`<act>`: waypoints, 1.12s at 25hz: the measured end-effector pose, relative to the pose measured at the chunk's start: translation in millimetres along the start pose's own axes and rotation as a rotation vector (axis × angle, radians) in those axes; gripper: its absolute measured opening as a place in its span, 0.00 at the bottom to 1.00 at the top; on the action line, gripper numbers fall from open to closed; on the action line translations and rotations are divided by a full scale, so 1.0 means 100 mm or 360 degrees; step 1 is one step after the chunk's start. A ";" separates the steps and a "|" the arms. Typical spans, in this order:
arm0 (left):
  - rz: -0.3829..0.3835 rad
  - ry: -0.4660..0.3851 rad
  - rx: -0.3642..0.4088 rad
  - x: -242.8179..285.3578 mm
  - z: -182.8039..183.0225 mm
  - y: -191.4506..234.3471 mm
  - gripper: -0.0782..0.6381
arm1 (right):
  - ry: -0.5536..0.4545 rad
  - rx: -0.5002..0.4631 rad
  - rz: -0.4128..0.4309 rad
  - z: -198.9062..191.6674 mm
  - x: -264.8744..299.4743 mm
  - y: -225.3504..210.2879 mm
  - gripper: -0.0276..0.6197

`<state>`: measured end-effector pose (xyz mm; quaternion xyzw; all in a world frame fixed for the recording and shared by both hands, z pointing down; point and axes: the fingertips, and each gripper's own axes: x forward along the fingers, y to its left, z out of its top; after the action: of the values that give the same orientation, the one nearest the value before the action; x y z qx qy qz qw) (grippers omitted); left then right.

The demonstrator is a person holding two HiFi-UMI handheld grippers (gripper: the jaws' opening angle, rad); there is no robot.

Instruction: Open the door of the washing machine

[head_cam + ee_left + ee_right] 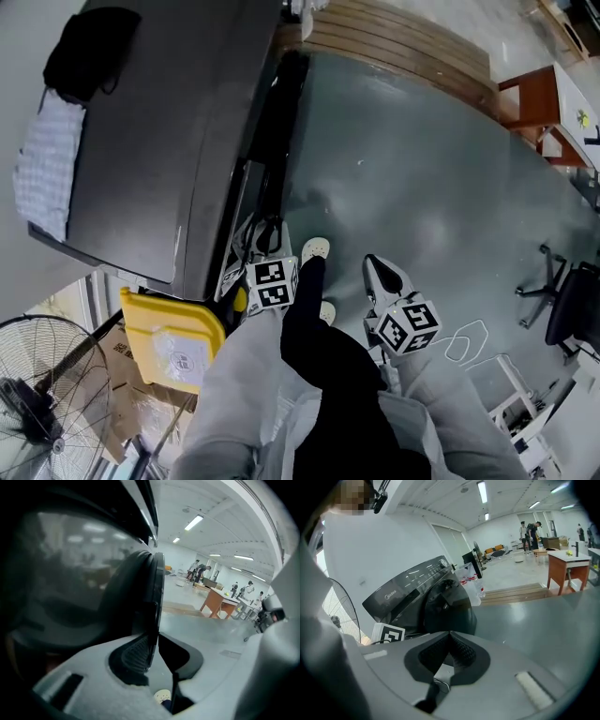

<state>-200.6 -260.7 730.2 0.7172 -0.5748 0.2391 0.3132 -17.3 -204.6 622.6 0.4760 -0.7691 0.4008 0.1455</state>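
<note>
Grey floor (422,187) around; left gripper (157,644) fingers (135,654) clamp the door (151,588) rim, probably rigid, latch-stiff; right gripper (450,644) closed, empty.

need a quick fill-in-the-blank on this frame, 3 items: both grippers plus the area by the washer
1. The left gripper is clamped on the edge of the washing machine's ____.
2. The right gripper's jaws are ____, with nothing between them.
3. The lidded bin beside the machine is ____ in colour.
Missing words: door; shut; yellow.
</note>
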 end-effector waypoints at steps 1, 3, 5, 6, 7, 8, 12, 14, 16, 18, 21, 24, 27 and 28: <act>0.0006 0.0012 -0.0008 0.00 -0.01 -0.01 0.19 | -0.0005 0.0008 0.0001 0.00 -0.01 -0.01 0.06; 0.0027 0.0035 -0.0016 0.01 -0.01 -0.03 0.19 | -0.0009 0.0022 -0.0002 0.01 -0.03 -0.02 0.06; 0.0031 0.0060 -0.0008 0.01 -0.03 -0.05 0.19 | -0.0017 0.0036 -0.0010 0.02 -0.05 -0.05 0.06; 0.0022 0.0071 0.0001 0.01 -0.03 -0.08 0.19 | -0.0024 0.0041 -0.0016 0.03 -0.06 -0.06 0.06; 0.0005 0.0083 0.0017 0.01 -0.03 -0.12 0.19 | -0.0030 0.0046 -0.0025 0.04 -0.08 -0.09 0.06; -0.0019 0.0098 0.0038 0.02 -0.04 -0.17 0.19 | -0.0035 0.0051 -0.0036 0.05 -0.10 -0.12 0.06; -0.0129 0.0155 0.0116 0.07 -0.08 -0.48 0.20 | -0.0045 0.0075 -0.0078 0.07 -0.14 -0.21 0.06; -0.0186 0.0173 0.0127 0.10 -0.07 -0.64 0.20 | -0.0057 0.0080 -0.0094 0.10 -0.15 -0.24 0.06; -0.0231 0.0184 0.0132 0.13 -0.07 -0.78 0.21 | -0.0074 0.0086 -0.0114 0.13 -0.17 -0.28 0.06; -0.0261 0.0187 0.0129 0.17 -0.08 -0.92 0.21 | -0.0096 0.0100 -0.0139 0.17 -0.22 -0.34 0.06; -0.0275 0.0183 0.0113 0.21 -0.09 -1.10 0.21 | -0.0124 0.0126 -0.0176 0.18 -0.30 -0.45 0.06; -0.0286 0.0164 0.0120 0.26 -0.05 -1.29 0.21 | -0.0143 0.0148 -0.0221 0.17 -0.39 -0.59 0.06; -0.0317 0.0177 0.0151 0.31 -0.04 -1.48 0.22 | -0.0157 0.0163 -0.0261 0.18 -0.48 -0.73 0.06; -0.0331 0.0183 0.0162 0.33 -0.04 -1.53 0.22 | -0.0164 0.0166 -0.0271 0.19 -0.51 -0.76 0.06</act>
<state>-43.9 -258.5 729.6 0.7729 -0.4656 0.2750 0.3319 76.1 -204.9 615.8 0.5664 -0.7106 0.4014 0.1144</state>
